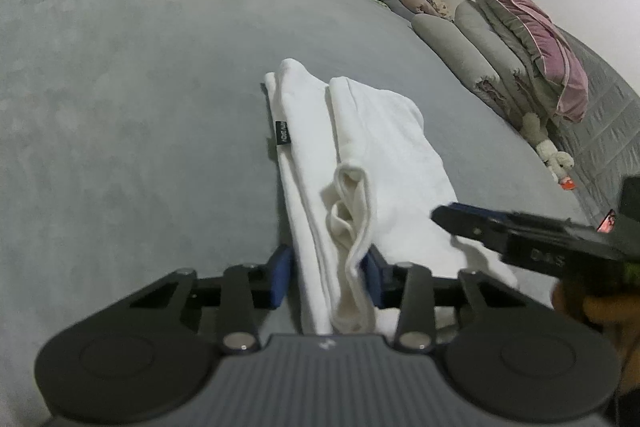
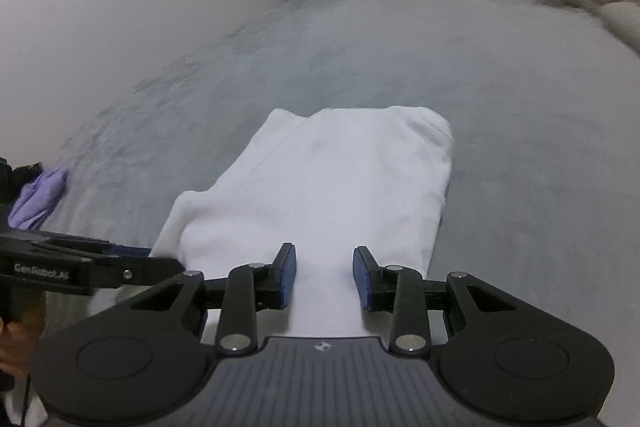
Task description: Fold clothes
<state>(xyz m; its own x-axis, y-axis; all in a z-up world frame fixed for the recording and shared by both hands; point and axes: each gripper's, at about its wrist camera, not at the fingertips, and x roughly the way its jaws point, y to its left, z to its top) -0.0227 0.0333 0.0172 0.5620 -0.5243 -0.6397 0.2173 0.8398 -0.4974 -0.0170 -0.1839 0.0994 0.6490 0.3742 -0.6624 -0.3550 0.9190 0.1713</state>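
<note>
I see white soft-knit garment (image 1: 384, 163), folded into long narrow strip, lying flat on grey plush bedspread (image 1: 120, 107). In left wrist view, two lengthwise folded panels meet along central seam; small black label (image 1: 282, 133) on left edge. Ribbed hem bunched in loose loops at near end. In right wrist view (image 2: 320, 179), top surface smooth, far end rounded, near end wider at left.

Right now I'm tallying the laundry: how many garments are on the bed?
2. A folded white cotton garment lies mid-bed under both claws. A crumpled lilac cloth, possibly clothing, sits at the far left edge. Others may lie out of view.
</note>
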